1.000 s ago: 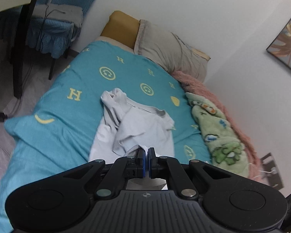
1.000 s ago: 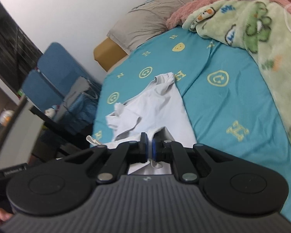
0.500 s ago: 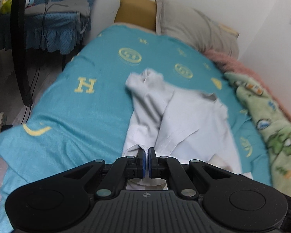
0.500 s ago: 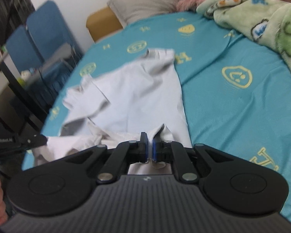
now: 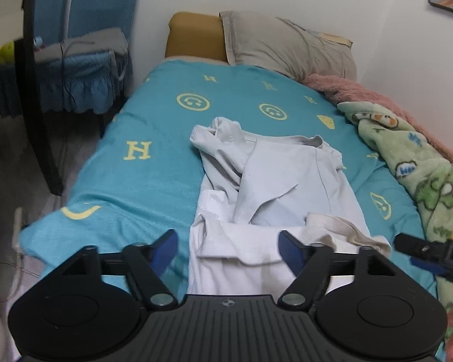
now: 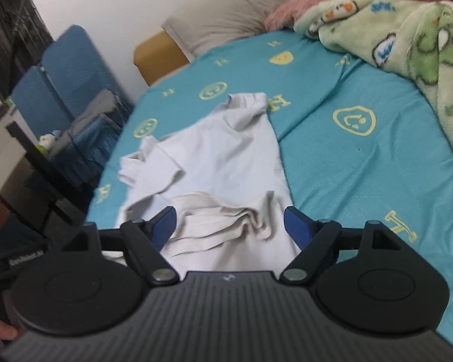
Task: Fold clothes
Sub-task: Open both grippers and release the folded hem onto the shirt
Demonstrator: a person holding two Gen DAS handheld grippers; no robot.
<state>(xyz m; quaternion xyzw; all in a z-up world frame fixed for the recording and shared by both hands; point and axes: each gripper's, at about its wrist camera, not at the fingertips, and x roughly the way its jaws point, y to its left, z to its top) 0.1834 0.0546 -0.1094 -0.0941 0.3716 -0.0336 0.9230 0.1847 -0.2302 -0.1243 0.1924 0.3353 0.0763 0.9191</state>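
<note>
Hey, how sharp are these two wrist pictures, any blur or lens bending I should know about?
Left wrist view: mostly sharp on the pale grey shirt, soft smear along the teal smiley-print bedsheet edge, wall line bowed by fisheye. Right wrist view: blurrier overall, shirt folds and green cartoon fleece blanket smeared; even indoor light, no glare.

Each tool is matte black plastic: a ribbed central housing with a small round emblem, two large round discs at its sides, and angled linkage arms pinned with silver screws. The left tool [image 5: 228, 249] and right tool [image 6: 229, 224] carry blue fingertip pads [image 5: 290, 249]. Bare skin [image 6: 0, 336] shows at the lower left.
</note>
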